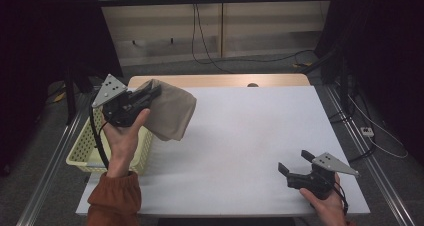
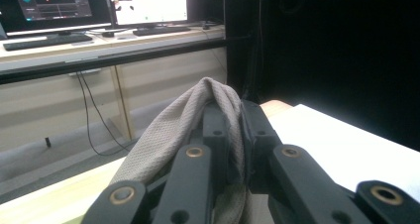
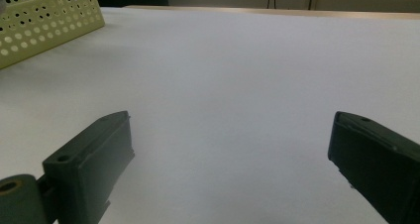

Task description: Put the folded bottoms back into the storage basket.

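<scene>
A beige cloth (image 1: pixel 170 111) hangs in the air over the table's left part, beside the basket, with my left gripper (image 1: pixel 150 92) shut on its upper fold. In the left gripper view the cloth (image 2: pixel 173 127) drapes over and between the two black jaws, which stand close together around it. My right gripper (image 1: pixel 295 161) rests low near the table's front right corner, open, with bare white table between its fingertips (image 3: pixel 94 159).
A pale yellow perforated basket (image 1: pixel 87 148) sits at the table's left edge, its wall (image 3: pixel 44 21) at the far left of the right gripper view. The white tabletop (image 1: pixel 250 131) spreads wide. Cables lie on the floor behind; monitors (image 2: pixel 99 6) stand on a desk.
</scene>
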